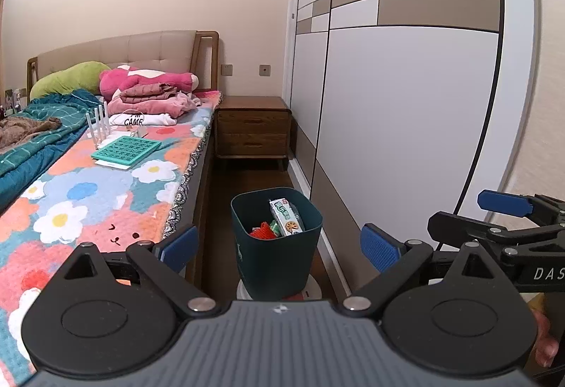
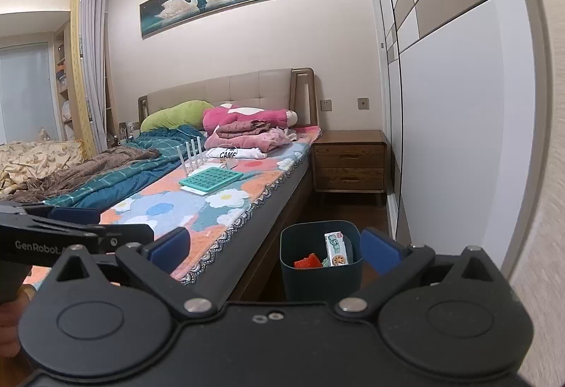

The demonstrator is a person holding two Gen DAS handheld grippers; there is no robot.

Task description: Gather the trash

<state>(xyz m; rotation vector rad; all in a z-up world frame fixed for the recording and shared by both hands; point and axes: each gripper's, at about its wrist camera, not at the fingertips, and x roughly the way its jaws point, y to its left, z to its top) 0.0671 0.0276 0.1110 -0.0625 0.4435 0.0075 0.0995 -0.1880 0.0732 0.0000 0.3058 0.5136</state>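
Note:
A dark green trash bin (image 1: 279,259) stands on the floor between the bed and the wardrobe; it also shows in the right wrist view (image 2: 319,277). Inside lie a white-green carton (image 1: 286,218) (image 2: 337,250) and a red crumpled wrapper (image 1: 263,231) (image 2: 308,261). My left gripper (image 1: 279,245) is open and empty, its blue pads framing the bin from in front. My right gripper (image 2: 275,247) is open and empty, held back from the bin. The right gripper's fingers (image 1: 505,203) show at the right of the left wrist view.
The bed (image 1: 106,182) with a floral blanket lies on the left, holding a teal grid tray (image 1: 126,147), a white router and folded clothes. A wooden nightstand (image 1: 252,127) stands at the far end. The wardrobe (image 1: 406,104) runs along the right.

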